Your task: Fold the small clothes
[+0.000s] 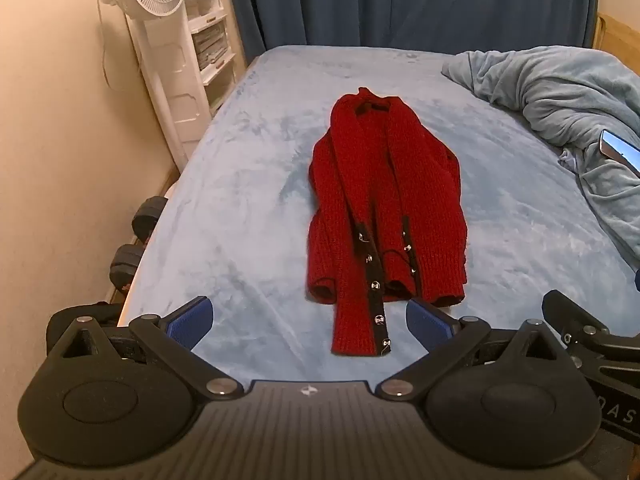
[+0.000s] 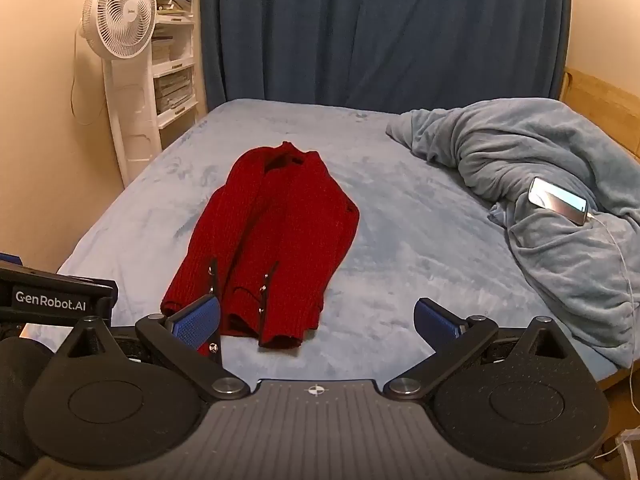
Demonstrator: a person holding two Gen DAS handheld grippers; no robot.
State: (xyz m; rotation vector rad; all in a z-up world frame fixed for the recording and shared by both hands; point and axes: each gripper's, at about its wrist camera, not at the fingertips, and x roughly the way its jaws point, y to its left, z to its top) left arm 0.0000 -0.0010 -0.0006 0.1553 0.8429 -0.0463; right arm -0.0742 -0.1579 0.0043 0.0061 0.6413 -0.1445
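Note:
A red knit cardigan with black button bands lies lengthwise on the light blue bed, sides folded inward, collar at the far end. One strip of its front hangs toward me past the hem. My left gripper is open and empty, just short of the near hem. In the right wrist view the cardigan lies left of centre on the bed. My right gripper is open and empty, at the hem's right corner, its left pad over the cardigan's edge.
A crumpled blue blanket is heaped on the bed's right side with a phone on it. A white fan and shelves stand at the far left. Dumbbells lie on the floor beside the bed. A dark blue curtain hangs behind.

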